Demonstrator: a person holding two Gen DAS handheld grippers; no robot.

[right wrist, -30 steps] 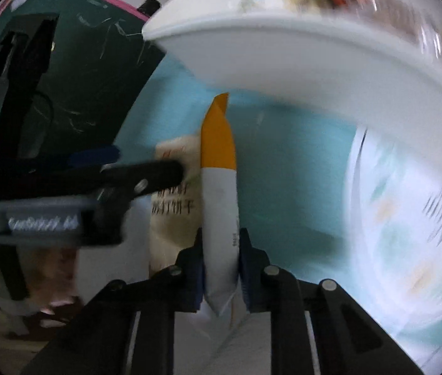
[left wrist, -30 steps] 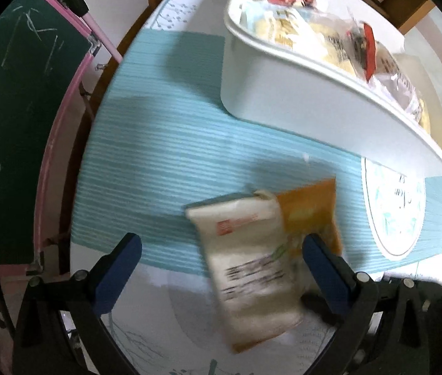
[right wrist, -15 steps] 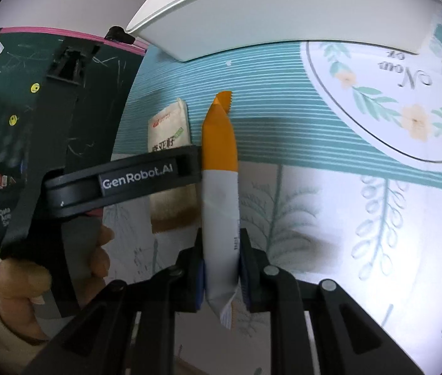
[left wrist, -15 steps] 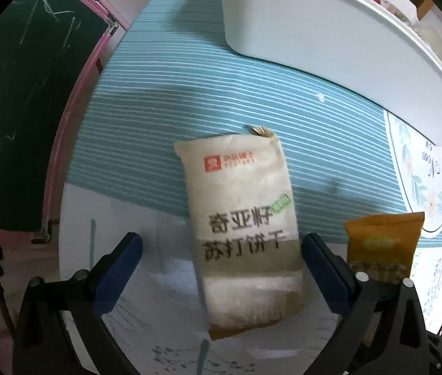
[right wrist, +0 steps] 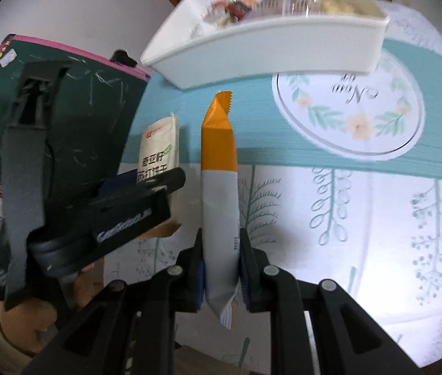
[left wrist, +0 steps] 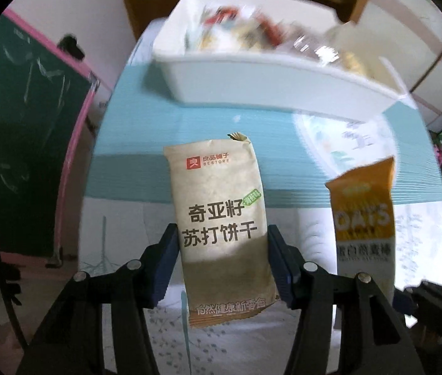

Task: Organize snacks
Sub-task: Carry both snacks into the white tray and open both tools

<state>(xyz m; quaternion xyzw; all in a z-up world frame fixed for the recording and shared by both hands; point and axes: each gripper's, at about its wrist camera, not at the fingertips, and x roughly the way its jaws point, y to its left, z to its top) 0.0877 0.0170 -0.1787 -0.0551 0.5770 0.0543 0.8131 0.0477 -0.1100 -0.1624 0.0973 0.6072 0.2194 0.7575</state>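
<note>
A beige cracker packet point(left wrist: 218, 193) stands upright between the blue pads of my left gripper point(left wrist: 222, 234). The jaws are closing and the pads press on both of its long edges, holding it above the table. My right gripper point(right wrist: 221, 240) is shut on an orange and white oat bar packet point(right wrist: 219, 156), held edge-on and pointing at the white bin point(right wrist: 268, 50). That oat bar packet point(left wrist: 361, 215) also shows at the right of the left wrist view. The cracker packet point(right wrist: 158, 147) shows to the left of it in the right wrist view. The bin point(left wrist: 252, 75) holds several wrapped snacks.
The table wears a cloth with a teal striped band point(left wrist: 133, 131) and a round floral emblem point(right wrist: 349, 109). A green chalkboard with a pink frame point(left wrist: 17, 125) stands off the table's left side. A person's hand point(right wrist: 33, 322) holds the left gripper.
The left jaws have closed in from wide open onto the cracker packet and lifted it off the cloth. Both grippers rose, bringing the bin's contents into view. The right gripper kept its packet.
</note>
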